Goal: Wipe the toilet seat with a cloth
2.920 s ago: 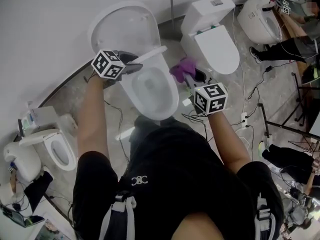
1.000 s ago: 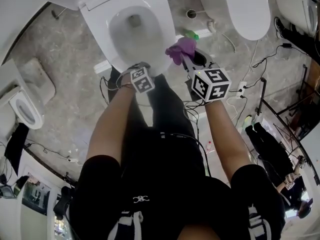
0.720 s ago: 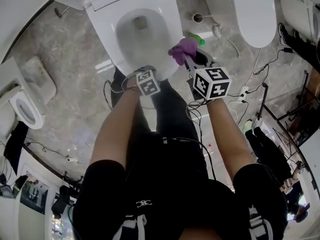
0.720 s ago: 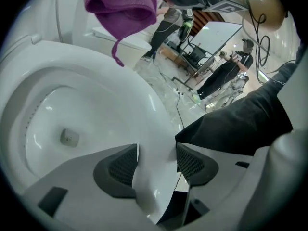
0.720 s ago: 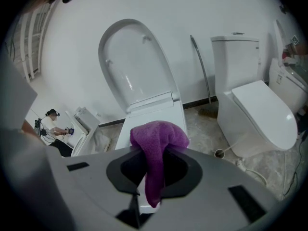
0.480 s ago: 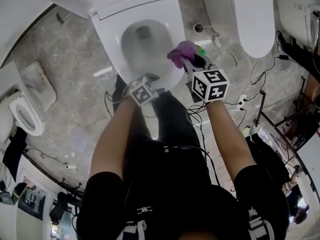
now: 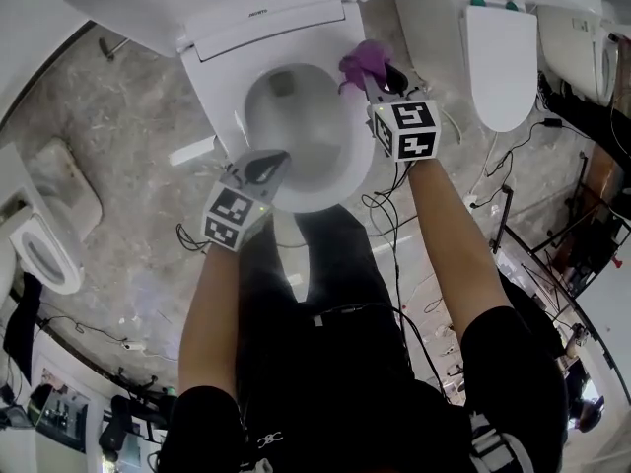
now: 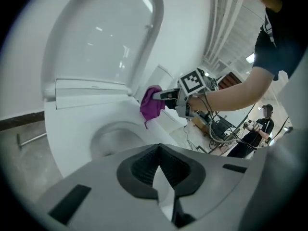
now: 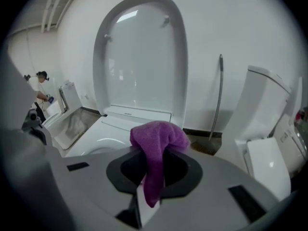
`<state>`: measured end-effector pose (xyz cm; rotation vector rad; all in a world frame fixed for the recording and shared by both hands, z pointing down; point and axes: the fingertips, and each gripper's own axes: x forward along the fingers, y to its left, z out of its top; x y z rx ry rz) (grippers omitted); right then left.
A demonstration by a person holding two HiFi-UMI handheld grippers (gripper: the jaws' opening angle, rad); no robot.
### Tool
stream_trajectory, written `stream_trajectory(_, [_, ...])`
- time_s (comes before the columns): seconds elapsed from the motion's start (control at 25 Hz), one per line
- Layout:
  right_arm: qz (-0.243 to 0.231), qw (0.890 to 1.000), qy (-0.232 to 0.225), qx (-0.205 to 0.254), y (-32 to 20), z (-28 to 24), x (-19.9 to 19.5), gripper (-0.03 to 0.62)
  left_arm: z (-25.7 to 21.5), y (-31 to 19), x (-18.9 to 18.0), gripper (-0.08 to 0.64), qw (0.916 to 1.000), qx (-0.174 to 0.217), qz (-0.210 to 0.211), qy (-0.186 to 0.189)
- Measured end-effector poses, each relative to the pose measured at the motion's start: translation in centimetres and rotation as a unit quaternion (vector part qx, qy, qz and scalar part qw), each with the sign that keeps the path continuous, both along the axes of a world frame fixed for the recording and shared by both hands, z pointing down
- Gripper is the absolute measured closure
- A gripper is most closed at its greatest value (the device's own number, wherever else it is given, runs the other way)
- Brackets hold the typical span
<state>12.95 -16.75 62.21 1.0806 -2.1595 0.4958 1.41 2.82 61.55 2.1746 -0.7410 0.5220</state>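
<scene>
The white toilet seat (image 7: 225,101) lies flat on the bowl, with the lid (image 8: 106,37) standing up behind it. My right gripper (image 7: 371,75) is shut on a purple cloth (image 7: 361,62) and holds it over the seat's far right side, near the hinge. The cloth (image 9: 158,137) bulges out of the jaws and hangs down between them. My left gripper (image 7: 266,163) hovers over the seat's near left rim, shut with nothing between its pads. In the left gripper view the seat (image 8: 72,129) lies below the shut gripper (image 8: 158,152), and the cloth (image 8: 151,107) hangs beyond it.
Another toilet (image 7: 498,52) stands close on the right and a smaller one (image 7: 39,254) at the left edge. Cables (image 7: 483,185) trail over the marbled floor to the right. A metal pipe (image 9: 219,95) runs up the wall. A person (image 9: 41,81) works in the background.
The seat, tilted up at first, now lies flat. My left gripper moved from the front rim toward the near left and shut. My right gripper carried the cloth to the seat's far right.
</scene>
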Motion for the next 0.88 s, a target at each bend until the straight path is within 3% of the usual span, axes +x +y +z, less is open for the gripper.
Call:
stream_trajectory(0.16, [-0.025, 0.999, 0.031, 0.028, -5.4, 1.6, -1.2, 0.532, -0.3, -1.9, -2.2, 0.552, 0.9999, 0.011, 0.005, -0.005])
stream_trajectory(0.32, [-0.012, 0.999, 0.045, 0.022, -9.3, 3.3, -2.2, 0.531, -0.2, -3.1, -3.5, 0.552, 0.9996, 0.018, 0.018, -0.012])
stream_trajectory(0.48, [0.018, 0.996, 0.090, 0.003, -10.8, 6.4, -1.7, 0.532, -0.4, -3.9, -4.5, 0.552, 0.9996, 0.021, 0.017, -0.001])
stream_trajectory(0.6, [0.059, 0.996, 0.074, -0.001, -11.1, 7.7, -1.5, 0.532, -0.4, -4.2, -5.3, 0.551, 0.9998, 0.018, 0.005, 0.012])
stream_trajectory(0.88, [0.117, 0.993, 0.020, -0.016, -8.6, 7.8, -2.2, 0.532, 0.1, -3.6, -6.5, 0.552, 0.9998, 0.018, 0.006, 0.006])
